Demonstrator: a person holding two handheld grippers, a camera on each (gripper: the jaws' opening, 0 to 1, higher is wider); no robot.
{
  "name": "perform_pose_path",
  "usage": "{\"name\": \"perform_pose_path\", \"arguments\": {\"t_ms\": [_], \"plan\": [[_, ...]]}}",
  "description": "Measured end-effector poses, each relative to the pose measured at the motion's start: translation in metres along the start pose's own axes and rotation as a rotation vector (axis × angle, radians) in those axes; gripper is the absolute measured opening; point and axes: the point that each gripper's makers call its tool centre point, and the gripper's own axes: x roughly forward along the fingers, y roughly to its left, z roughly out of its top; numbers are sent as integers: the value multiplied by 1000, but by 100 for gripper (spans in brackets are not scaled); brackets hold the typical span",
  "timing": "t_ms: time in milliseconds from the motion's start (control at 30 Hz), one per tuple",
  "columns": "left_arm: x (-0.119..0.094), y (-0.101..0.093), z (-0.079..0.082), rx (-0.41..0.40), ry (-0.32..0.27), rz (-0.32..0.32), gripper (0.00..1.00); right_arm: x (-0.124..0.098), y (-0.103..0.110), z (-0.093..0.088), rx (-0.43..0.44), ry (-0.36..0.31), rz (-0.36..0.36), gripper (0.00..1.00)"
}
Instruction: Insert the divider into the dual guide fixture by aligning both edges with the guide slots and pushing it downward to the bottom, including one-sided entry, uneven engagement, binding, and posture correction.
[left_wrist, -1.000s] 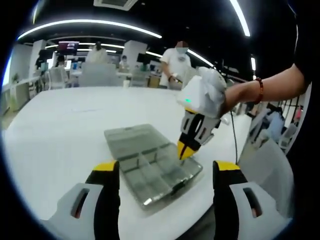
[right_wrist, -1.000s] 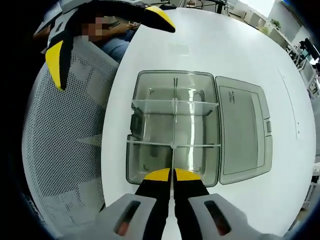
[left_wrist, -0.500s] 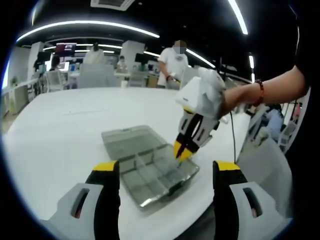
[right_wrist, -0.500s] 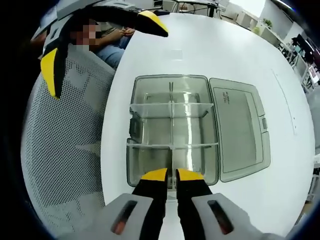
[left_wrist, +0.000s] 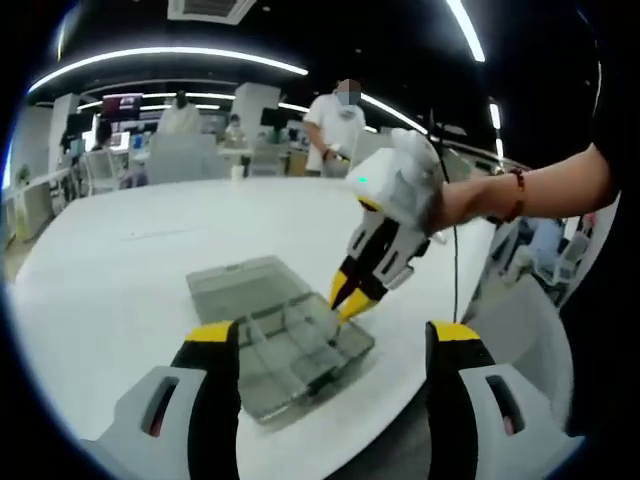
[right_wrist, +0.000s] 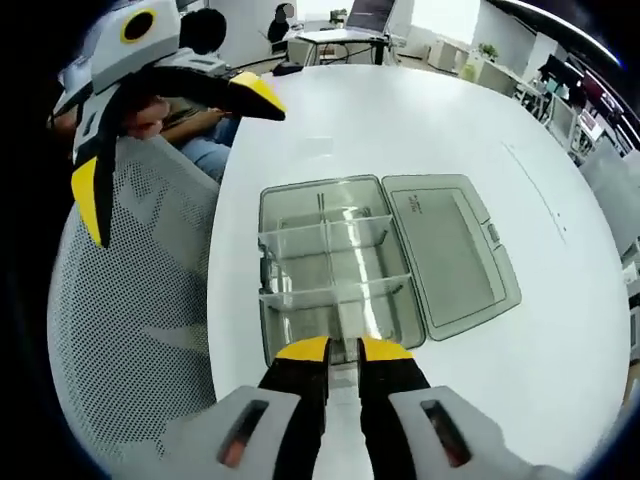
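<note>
A clear grey compartment box (right_wrist: 300, 262) lies on the white table (right_wrist: 470, 120), its lid (right_wrist: 448, 250) folded open to the right. A long thin divider (right_wrist: 333, 312) runs down the box's middle and crosses two short dividers. My right gripper (right_wrist: 343, 350) hovers over the box's near end, its jaws slightly open with nothing between them. My left gripper (right_wrist: 170, 140) hangs open over the chair at upper left. In the left gripper view, the box (left_wrist: 265, 335) sits ahead of my open left gripper (left_wrist: 332, 338), and the right gripper (left_wrist: 350, 300) points down at its right end.
A grey mesh chair (right_wrist: 130, 330) stands against the table edge left of the box, and a seated person's legs (right_wrist: 205, 150) show beyond it. Desks and standing people (left_wrist: 335, 125) are far behind the table. Another chair (left_wrist: 525, 330) is at the right.
The right gripper's jaws have parted off the long divider and drawn up and back from the box. The divider stays in the box. The left gripper stays open.
</note>
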Motion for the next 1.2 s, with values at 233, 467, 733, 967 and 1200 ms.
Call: {"name": "perform_pose_path", "arguments": {"t_ms": [233,467,733,967,1200], "plan": [[5,-10,2,10,9,-15,75,-12,-3,-7,47,-52,-33,10],[9,-18,7,25,15,-28,75,-25,-4,-19,98,-94,-75,12],[13,-28,7,36,37,-65,75,-31,-2,-43,166,-109,-101,16],[20,-35,3,39,59,-91,75,-27,2,-62,236,-116,-118,23],[25,-40,3,42,67,-109,75,-23,-2,-72,302,-133,-169,27]]}}
